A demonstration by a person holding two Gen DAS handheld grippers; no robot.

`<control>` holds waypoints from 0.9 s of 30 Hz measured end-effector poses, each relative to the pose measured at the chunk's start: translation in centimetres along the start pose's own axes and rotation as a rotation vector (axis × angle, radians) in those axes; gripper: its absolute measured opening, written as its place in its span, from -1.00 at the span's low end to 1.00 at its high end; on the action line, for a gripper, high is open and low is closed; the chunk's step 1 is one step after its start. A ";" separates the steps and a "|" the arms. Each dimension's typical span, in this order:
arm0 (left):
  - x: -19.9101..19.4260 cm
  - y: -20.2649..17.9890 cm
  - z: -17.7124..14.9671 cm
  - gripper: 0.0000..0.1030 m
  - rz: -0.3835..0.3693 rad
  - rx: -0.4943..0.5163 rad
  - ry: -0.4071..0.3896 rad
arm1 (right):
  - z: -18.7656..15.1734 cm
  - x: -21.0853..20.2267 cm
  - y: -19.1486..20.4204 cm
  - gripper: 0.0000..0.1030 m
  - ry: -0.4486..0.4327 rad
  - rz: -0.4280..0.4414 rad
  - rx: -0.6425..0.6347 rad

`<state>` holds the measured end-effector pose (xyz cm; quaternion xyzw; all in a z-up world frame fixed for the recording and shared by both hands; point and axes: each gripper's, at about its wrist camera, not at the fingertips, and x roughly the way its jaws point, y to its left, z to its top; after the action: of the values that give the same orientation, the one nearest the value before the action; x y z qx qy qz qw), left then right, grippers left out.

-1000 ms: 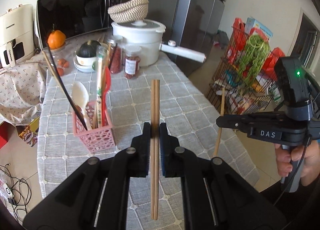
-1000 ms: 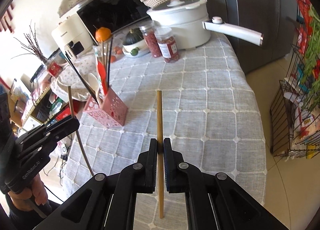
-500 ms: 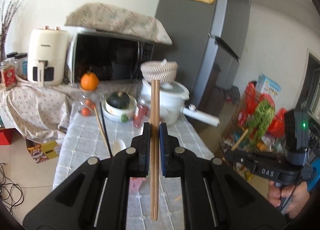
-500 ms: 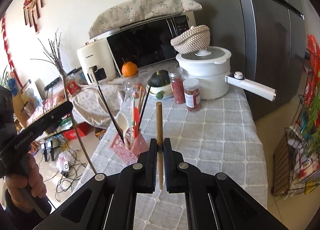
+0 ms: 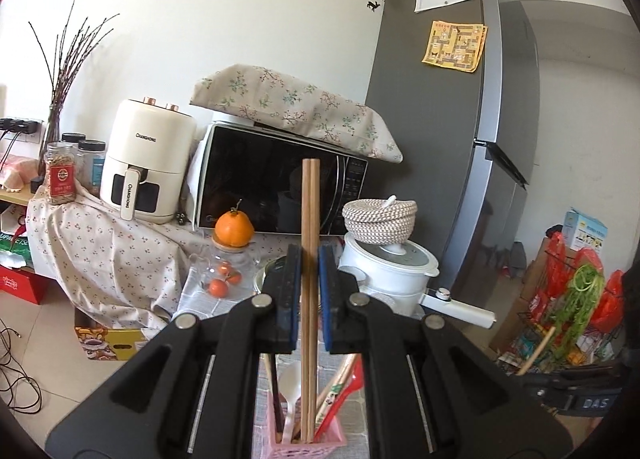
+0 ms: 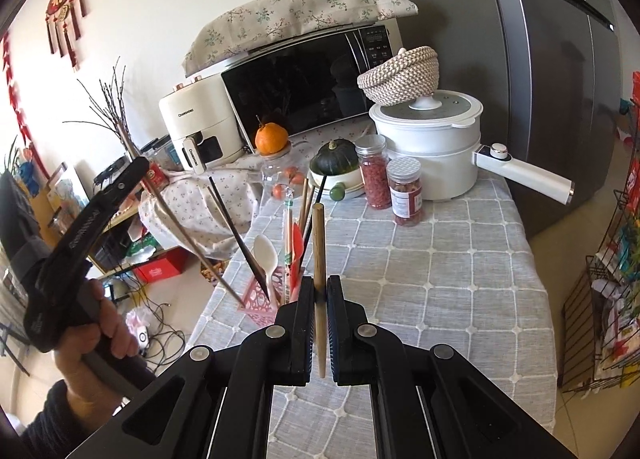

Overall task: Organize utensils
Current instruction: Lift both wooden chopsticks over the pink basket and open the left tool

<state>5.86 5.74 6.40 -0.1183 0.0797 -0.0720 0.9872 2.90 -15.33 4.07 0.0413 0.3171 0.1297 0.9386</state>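
Observation:
My left gripper (image 5: 309,259) is shut on a pair of wooden chopsticks (image 5: 309,227), held upright with their lower ends inside the pink utensil basket (image 5: 308,445). The basket holds a white spoon (image 5: 291,383), a red utensil and other chopsticks. My right gripper (image 6: 319,291) is shut on a single wooden chopstick (image 6: 319,247), held upright above the grey checked tablecloth (image 6: 420,279), just right of the pink basket (image 6: 260,301). The left gripper (image 6: 86,227) shows at the left of the right wrist view, its chopsticks (image 6: 192,247) slanting into the basket.
Behind the basket stand two red-filled jars (image 6: 406,197), a green squash in a bowl (image 6: 334,157), a white pot with a long handle (image 6: 436,139), an orange (image 6: 272,138), a microwave (image 6: 304,79) and an air fryer (image 6: 196,127). A fridge (image 6: 560,59) stands at the right.
My left gripper rose and tilted upright, bringing its chopstick pair down into the pink basket. My right gripper also lifted and moved closer to the basket with its chopstick.

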 end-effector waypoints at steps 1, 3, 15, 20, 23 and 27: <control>0.3 -0.1 -0.3 -0.81 0.005 0.009 -0.001 | 0.0 0.1 0.0 -0.88 0.001 0.001 0.000; 0.9 -0.5 -0.9 -0.81 0.015 0.035 0.005 | 0.0 0.2 0.0 -0.88 0.005 0.002 0.001; 3.1 -3.0 -3.7 -0.81 0.048 0.237 0.061 | 0.0 0.7 -0.4 -0.88 0.013 -0.005 0.012; 4.1 -2.5 -4.5 -0.81 0.052 0.235 0.121 | 0.1 0.8 -0.3 -0.88 0.006 0.005 0.010; 4.4 -2.1 -4.5 -0.51 0.055 0.201 0.164 | 0.2 0.8 0.0 -0.88 0.000 0.015 0.009; 3.3 -1.9 -3.2 -0.04 0.029 0.137 0.182 | 0.7 0.3 0.3 -0.88 -0.020 0.032 0.012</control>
<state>8.30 2.64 3.38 -0.0424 0.1655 -0.0731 0.9826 3.49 -14.97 4.49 0.0536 0.3076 0.1425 0.9393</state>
